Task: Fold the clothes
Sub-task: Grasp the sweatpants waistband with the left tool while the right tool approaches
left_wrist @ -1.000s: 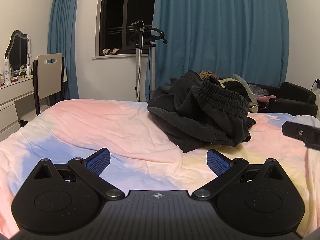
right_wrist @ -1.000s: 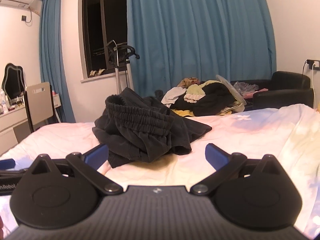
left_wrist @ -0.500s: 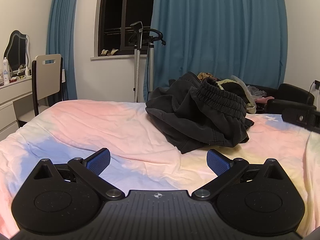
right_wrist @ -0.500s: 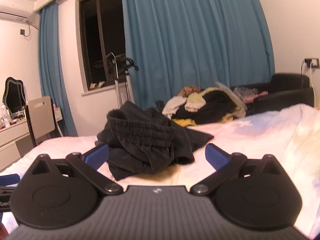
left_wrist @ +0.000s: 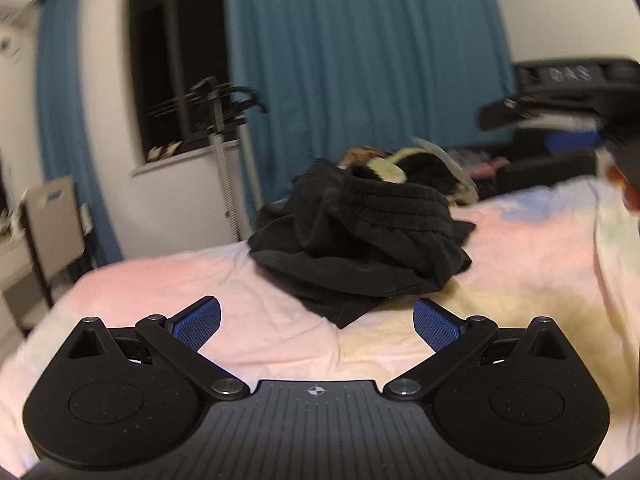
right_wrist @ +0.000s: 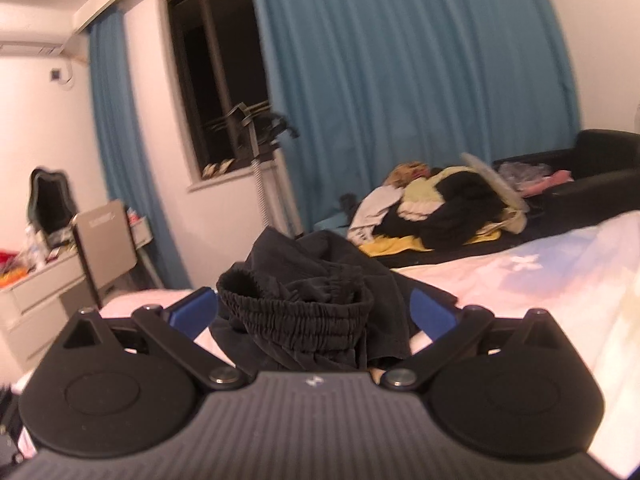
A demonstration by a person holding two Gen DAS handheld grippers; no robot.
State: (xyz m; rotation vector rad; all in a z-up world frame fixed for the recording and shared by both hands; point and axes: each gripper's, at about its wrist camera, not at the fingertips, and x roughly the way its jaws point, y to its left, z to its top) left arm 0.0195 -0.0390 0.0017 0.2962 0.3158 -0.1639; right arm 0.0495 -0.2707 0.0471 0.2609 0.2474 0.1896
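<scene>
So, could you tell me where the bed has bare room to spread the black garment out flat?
The bedsheet lies bare left of the black garment, out to the chair, and between the garment and the left gripper. Right of it, the sheet is also bare. It is crowded behind, at the clothes pile.

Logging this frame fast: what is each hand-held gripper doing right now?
Left hand-held gripper: open, empty, short of the black shorts.
Right hand-held gripper: open, straddling the shorts' waistband, not closed.
</scene>
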